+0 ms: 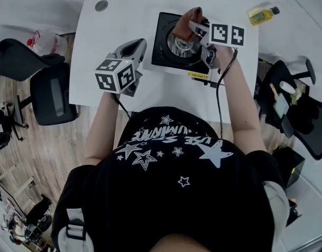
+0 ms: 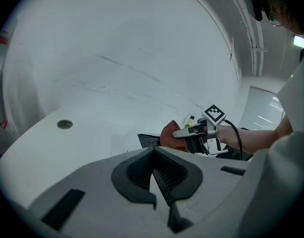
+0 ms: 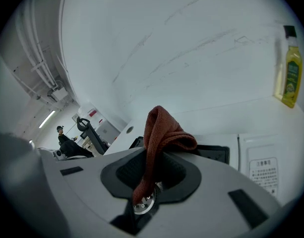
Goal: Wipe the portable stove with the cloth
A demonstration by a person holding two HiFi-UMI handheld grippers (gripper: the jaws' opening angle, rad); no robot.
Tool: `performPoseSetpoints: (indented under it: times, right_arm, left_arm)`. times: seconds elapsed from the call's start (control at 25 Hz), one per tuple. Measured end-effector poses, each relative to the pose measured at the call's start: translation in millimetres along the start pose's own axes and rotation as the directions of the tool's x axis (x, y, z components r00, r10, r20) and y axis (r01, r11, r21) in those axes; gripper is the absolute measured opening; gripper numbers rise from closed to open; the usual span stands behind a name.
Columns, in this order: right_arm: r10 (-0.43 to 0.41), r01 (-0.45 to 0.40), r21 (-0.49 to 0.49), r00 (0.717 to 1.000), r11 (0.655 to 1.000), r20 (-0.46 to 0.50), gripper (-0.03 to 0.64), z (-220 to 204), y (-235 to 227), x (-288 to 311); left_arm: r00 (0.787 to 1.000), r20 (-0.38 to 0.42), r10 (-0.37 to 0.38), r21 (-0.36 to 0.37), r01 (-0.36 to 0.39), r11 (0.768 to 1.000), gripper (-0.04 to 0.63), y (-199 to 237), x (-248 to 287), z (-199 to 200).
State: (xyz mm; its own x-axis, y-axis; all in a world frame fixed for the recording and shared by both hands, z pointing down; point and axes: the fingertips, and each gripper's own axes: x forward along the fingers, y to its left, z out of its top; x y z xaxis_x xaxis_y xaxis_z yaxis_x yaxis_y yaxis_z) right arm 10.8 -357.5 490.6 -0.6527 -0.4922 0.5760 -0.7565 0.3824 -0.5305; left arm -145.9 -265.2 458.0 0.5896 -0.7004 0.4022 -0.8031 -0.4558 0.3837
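The right tool point(image 1: 195, 27) has its jaws closed on a reddish-brown cloth point(image 1: 185, 28). In the right gripper view the fabric is pinched between the dark pads, with a folded hump standing above them and a tail hanging below point(image 3: 160, 133). The cloth-bearing tips sit over the portable stove point(image 1: 162, 42), right above its round metal burner point(image 1: 180, 46); whether the cloth touches the burner cannot be made out. The stove lies on the white surface point(image 1: 124, 14) toward its right side, a black square top set in a pale body. The left tool point(image 1: 139, 45) hangs just left of the stove, apart from it, with its jaws brought together and nothing between them point(image 2: 155, 195). A small yellow bottle point(image 1: 261, 15) with a dark cap stands well off to the right beyond the stove. A round grey grommet point(image 1: 101, 5) sits in the surface's far left corner. Black office chairs point(image 1: 51, 94) stand on the wooden floor point(image 1: 34, 156) to either side.
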Motion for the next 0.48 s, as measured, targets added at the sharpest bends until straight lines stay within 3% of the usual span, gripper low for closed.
performPoseSetpoints:
  times: [0.48]
  right_arm:
    - [-0.012,0.01,0.037,0.999,0.999,0.047,0.064,-2.1,-36.3,-40.7]
  left_arm:
    - [1.0,-0.004,-0.021,0.027,0.022,0.999,0.006,-34.1,20.1,1.0]
